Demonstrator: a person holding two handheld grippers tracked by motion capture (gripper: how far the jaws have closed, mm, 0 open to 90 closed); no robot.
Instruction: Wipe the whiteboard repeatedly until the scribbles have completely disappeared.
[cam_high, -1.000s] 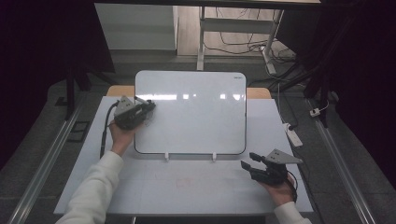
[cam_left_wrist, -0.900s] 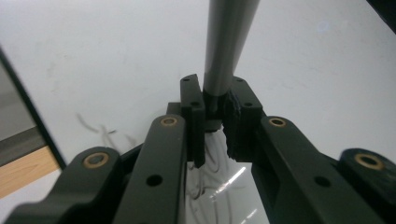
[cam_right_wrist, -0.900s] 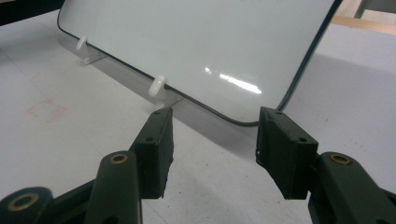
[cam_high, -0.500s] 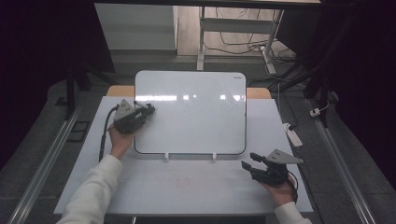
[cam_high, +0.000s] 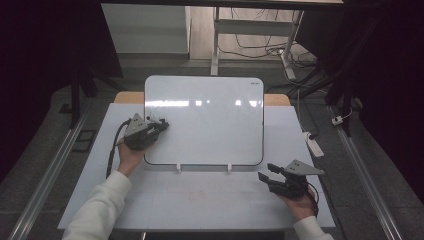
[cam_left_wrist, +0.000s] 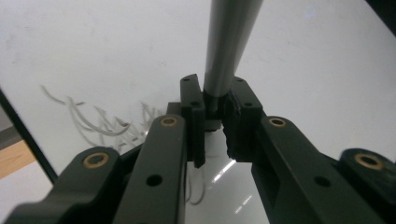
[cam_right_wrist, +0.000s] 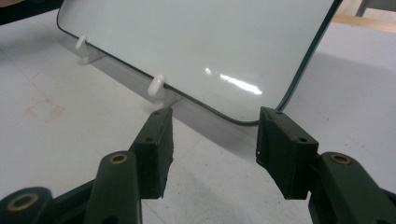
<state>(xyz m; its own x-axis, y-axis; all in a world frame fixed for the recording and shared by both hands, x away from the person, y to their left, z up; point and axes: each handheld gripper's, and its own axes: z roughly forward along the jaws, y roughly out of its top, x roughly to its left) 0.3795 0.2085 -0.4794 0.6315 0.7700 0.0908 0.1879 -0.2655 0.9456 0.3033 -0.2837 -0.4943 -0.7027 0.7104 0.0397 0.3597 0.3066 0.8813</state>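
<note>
A white board (cam_high: 205, 120) leans on small white clips (cam_high: 178, 167) on the white table (cam_high: 200, 205). My left gripper (cam_high: 161, 122) is over the board's left edge, shut on a grey pen (cam_left_wrist: 229, 42) whose barrel points away toward the board surface (cam_left_wrist: 303, 70); the jaws (cam_left_wrist: 215, 100) clamp its narrow end. Faint grey scribbles (cam_left_wrist: 102, 123) mark the board to the left of the jaws. My right gripper (cam_high: 265, 174) rests low on the table below the board's right corner, open with nothing between its fingers (cam_right_wrist: 212, 140). The board's lower edge (cam_right_wrist: 196, 42) and a clip (cam_right_wrist: 156, 84) lie just ahead of it.
A white power strip (cam_high: 313, 144) lies on the table's right side beside the board. Metal rails (cam_high: 365, 170) run along both sides of the table. Desk legs and cables (cam_high: 260, 45) stand on the floor beyond the far edge. A faint red square (cam_right_wrist: 45, 110) marks the table.
My left gripper, with the pen, has edged slightly down the board's left side toward the person. The right gripper has not moved.
</note>
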